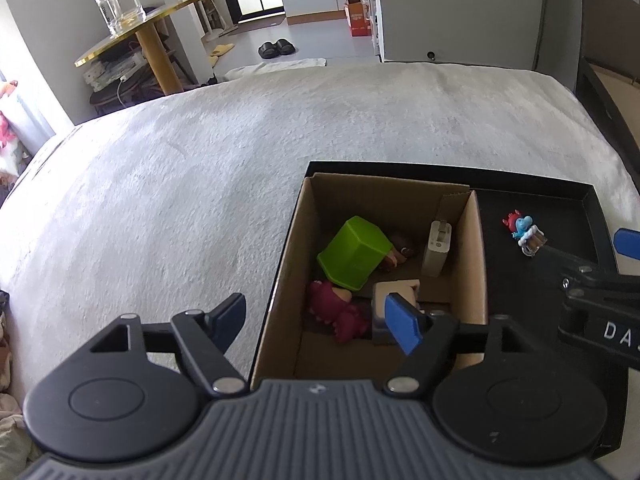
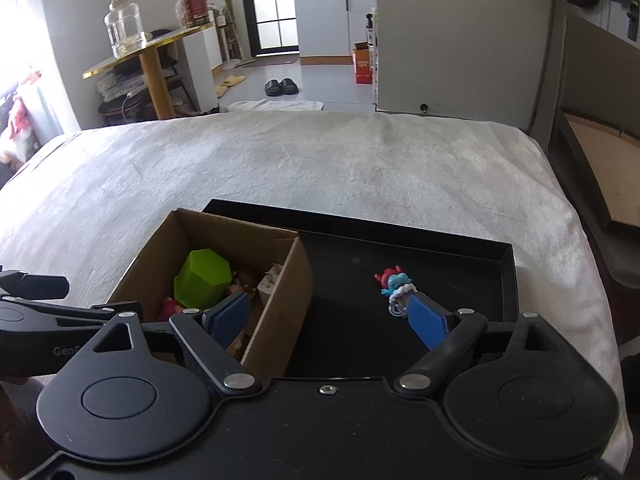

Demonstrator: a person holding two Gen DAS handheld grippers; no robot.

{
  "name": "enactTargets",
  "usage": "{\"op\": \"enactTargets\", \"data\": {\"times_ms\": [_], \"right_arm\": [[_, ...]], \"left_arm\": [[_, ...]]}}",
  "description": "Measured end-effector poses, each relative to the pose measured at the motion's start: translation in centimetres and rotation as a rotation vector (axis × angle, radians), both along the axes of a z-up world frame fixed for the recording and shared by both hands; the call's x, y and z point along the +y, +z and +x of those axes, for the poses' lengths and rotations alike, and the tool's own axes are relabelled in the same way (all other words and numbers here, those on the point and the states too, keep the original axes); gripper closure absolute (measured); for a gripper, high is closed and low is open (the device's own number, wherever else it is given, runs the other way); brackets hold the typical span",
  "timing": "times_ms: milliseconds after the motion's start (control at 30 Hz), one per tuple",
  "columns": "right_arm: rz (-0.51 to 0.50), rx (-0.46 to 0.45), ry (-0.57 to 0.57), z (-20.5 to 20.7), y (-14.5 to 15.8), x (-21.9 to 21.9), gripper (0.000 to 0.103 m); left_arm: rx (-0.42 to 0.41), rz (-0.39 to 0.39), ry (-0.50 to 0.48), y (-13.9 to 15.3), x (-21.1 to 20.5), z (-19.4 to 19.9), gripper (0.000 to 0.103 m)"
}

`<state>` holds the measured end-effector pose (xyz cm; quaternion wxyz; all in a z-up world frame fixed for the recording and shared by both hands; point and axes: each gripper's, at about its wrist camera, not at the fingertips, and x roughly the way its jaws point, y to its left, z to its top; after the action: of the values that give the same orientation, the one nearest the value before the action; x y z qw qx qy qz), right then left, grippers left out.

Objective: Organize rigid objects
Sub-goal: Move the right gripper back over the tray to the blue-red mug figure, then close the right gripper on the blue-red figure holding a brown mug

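Note:
A cardboard box [image 1: 468, 248] stands in the left part of a black tray [image 1: 540, 208] on the bed. Inside it lie a green cup [image 1: 354, 256], a pink toy [image 1: 340, 312], a white charger [image 1: 436, 252] and a beige block [image 1: 394, 288]. A small blue and red figurine [image 1: 522, 230] lies on the tray floor. My left gripper [image 1: 316, 324] is open and holds nothing, straddling the box's left wall. My right gripper [image 2: 328, 318] is open over the tray [image 2: 360, 256], its right fingertip [image 2: 428, 320] just beside the figurine [image 2: 394, 282] and its left one above the box [image 2: 288, 300].
The tray rests on a white blanket [image 1: 200, 184] that covers the bed. Beyond the bed stand a round gold-edged table [image 1: 140, 36] with a glass jar [image 1: 118, 2], and black slippers [image 1: 276, 48] on the floor. A dark frame [image 2: 580, 184] lies at the right.

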<state>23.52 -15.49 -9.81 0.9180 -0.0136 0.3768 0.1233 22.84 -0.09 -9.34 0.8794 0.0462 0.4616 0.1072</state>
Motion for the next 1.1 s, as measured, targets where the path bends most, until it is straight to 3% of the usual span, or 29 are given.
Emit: {"op": "enactTargets", "data": {"times_ms": [700,933,1100], "right_arm": [[0.097,0.042,-0.058,3.9,-4.5,-5.1,0.019],[0.109,0.054,-0.052,6.1,-6.8,-6.1,0.03],[0.12,0.06,-0.041,6.8,-8.5,-6.7,0.03]], "left_arm": [[0.01,0.156,-0.088,-0.5,-6.0,5.2,0.026],[0.024,0.185,-0.127,-1.4,-8.2,7.4,0.025],[0.043,0.211,-0.15,-2.8,-9.4,8.4,0.025]]}}
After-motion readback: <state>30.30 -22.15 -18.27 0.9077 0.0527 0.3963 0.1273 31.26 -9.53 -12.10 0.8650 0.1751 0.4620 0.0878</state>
